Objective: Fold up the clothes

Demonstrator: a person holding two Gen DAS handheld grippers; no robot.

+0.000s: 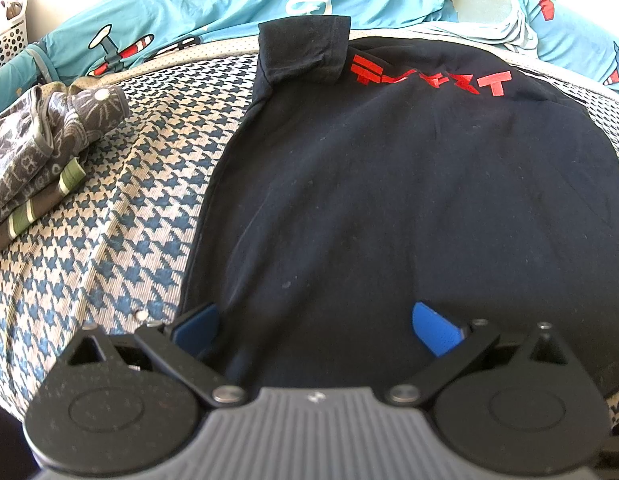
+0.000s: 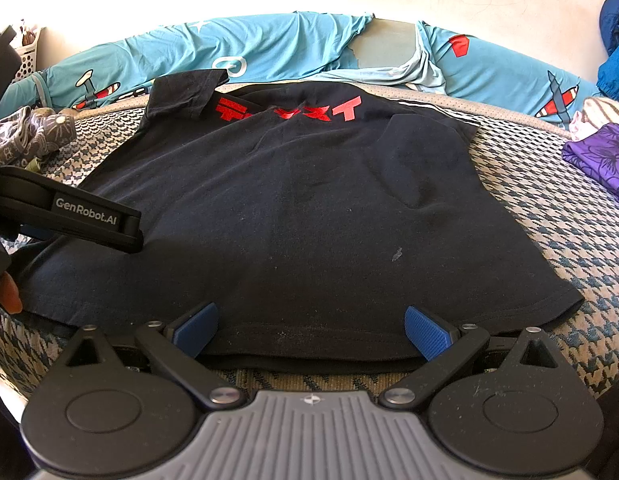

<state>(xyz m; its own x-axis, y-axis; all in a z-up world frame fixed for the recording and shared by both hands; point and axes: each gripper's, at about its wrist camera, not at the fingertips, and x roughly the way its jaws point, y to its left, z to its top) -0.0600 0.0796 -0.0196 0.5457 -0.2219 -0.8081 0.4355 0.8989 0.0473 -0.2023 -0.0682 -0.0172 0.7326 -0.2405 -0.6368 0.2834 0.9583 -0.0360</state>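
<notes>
A black T-shirt (image 1: 389,184) with red lettering (image 1: 429,76) lies spread on the houndstooth bed cover (image 1: 121,208), hem toward me, both sleeves folded inward. My left gripper (image 1: 315,326) stands open over the hem's left part, blue pads wide apart, nothing between them. In the right wrist view the same T-shirt (image 2: 293,208) fills the middle. My right gripper (image 2: 311,330) is open at the hem's near edge, one pad on either side of the cloth. The left gripper's black body (image 2: 69,220) shows at the left above the shirt, with a person's fingertip (image 2: 7,294) beside it.
A grey patterned garment pile (image 1: 41,140) lies on the left of the bed. A turquoise sheet with plane prints (image 2: 269,52) is bunched along the far side. Purple floral cloth (image 2: 601,156) and blue fabric (image 2: 615,48) sit at the right. A white perforated basket (image 1: 9,40) stands far left.
</notes>
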